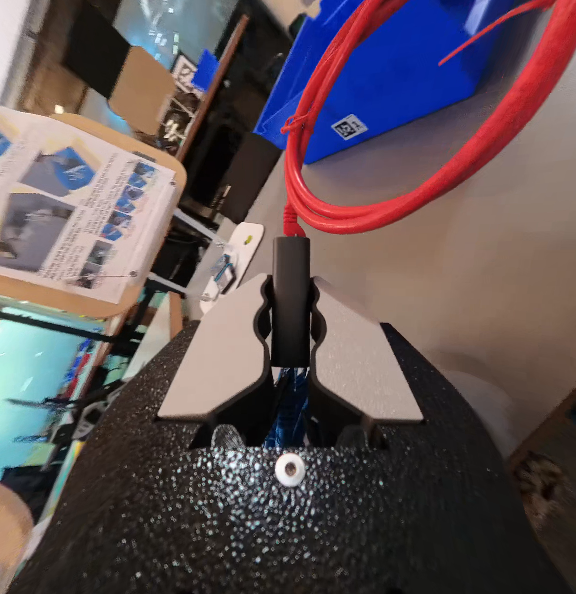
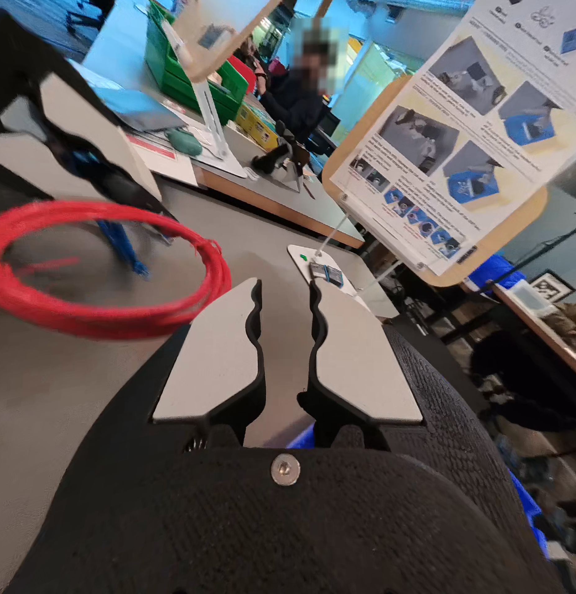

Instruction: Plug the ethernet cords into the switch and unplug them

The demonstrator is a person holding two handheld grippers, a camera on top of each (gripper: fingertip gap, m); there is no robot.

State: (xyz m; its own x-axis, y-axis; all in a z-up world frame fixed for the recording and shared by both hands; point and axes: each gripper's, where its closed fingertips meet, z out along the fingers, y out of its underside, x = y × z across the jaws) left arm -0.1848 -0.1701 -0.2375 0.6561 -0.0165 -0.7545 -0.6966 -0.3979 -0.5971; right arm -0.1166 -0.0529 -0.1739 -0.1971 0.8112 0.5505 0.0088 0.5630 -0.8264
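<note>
Switch [image 1: 290, 299], a thin black box, sits squeezed in my left hand-held gripper [image 1: 291, 289], with the red cord [image 1: 392, 212] plugged into its far end. My right hand-held gripper [image 2: 285, 291] is open a little over the grey surface [image 2: 270, 231], holding nothing, beside the red loop.

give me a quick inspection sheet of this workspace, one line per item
surface: grey table, mostly bare
job's things: black switch clamped in left claw; red plug at its far end
clutter: blue bin; white stand base with small cards
grippers: left claw shut on switch; right claw open, nothing between the fingers
cables: red cord coiled; blue cord hangs under the left claw
surroundings: instruction sheet, green bins, a seated person
</note>
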